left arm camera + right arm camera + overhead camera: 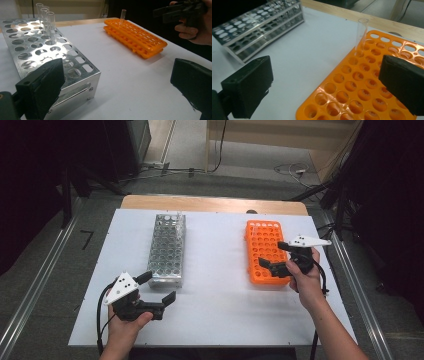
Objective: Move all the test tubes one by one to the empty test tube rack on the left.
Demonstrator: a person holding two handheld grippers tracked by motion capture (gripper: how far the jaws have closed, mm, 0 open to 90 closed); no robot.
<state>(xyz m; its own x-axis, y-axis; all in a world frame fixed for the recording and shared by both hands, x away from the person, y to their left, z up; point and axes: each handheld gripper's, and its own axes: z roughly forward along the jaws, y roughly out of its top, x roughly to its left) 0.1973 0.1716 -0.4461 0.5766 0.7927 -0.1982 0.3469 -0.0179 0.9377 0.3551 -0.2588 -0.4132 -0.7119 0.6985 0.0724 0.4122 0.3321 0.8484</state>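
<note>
Work in hand: moving glass tubes between two racks, as I judge it; I am between grasps, with nothing carried.
Left gripper (157, 288): my left fingers (41, 88) stand wide apart and hold nothing; they hover low at the near end of the metal rack (168, 249).
Right gripper (271, 256): my right fingers (249, 86) are also spread wide and empty, poised over the near part of the orange rack (265, 251).
Tubes in the metal rack: a few clear glass tubes (45, 18) stand upright together at its far end, well away from my left fingers.
Tube in the orange rack: a single clear tube (361, 33) stands upright in a hole near the far left corner, with rows of empty holes between it and my right fingers.
Bench: the white bench (215, 285) carries both racks side by side, well apart.
Next move, as I judge it: one gripper must travel to the far end of its rack, line its fingers up on either side of one tube above the rack top, and close gently.
Care needed: the clustered tubes stand close, so the fingers must slip in without knocking a neighbour.
</note>
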